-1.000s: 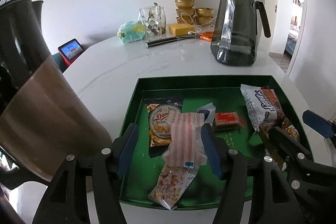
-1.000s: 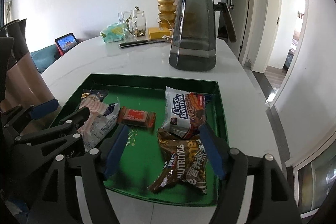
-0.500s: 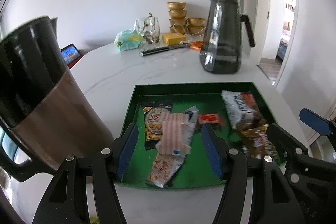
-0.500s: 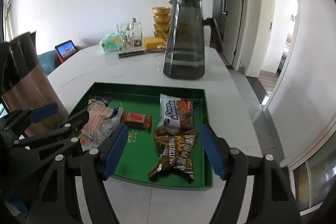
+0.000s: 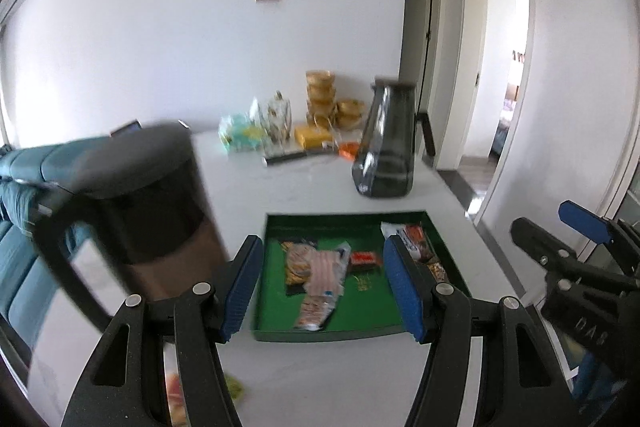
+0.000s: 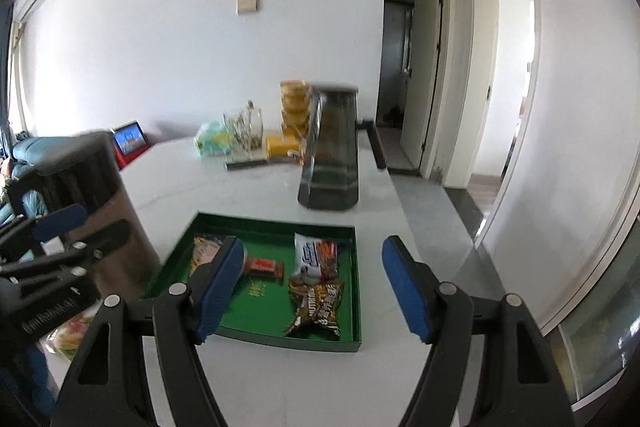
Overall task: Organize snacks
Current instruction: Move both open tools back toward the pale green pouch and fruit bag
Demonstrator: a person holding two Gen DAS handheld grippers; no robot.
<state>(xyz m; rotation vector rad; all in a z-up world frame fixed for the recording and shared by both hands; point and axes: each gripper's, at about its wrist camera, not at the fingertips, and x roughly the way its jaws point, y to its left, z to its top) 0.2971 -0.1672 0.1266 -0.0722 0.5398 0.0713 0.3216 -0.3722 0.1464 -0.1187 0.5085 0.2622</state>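
A green tray [image 5: 344, 217] lies on the white table and holds several snack packets. Among them are a pink striped packet [image 5: 324, 267], a small red bar [image 5: 364, 259] and a white and orange wafer pack [image 5: 412, 239]. My left gripper [image 5: 324, 287] hovers open above the tray's near edge with nothing between its blue pads. In the right wrist view the tray [image 6: 276, 221] shows a brown packet [image 6: 318, 303] at its near right. My right gripper [image 6: 314, 287] is open and empty, raised over the tray's right half. Each gripper sees the other at its side.
A steel jug with a black top [image 5: 152, 211] stands close on the left of the tray. Behind the tray a smoked glass pitcher [image 5: 386, 147] stands, with gold bowls [image 5: 320, 95], a glass jar and a yellow box further back. More packets [image 6: 72, 335] lie at the near left table edge.
Both grippers have risen and drawn back from the tray, which now looks smaller and farther off. Both stay open and empty. The snacks have not moved.
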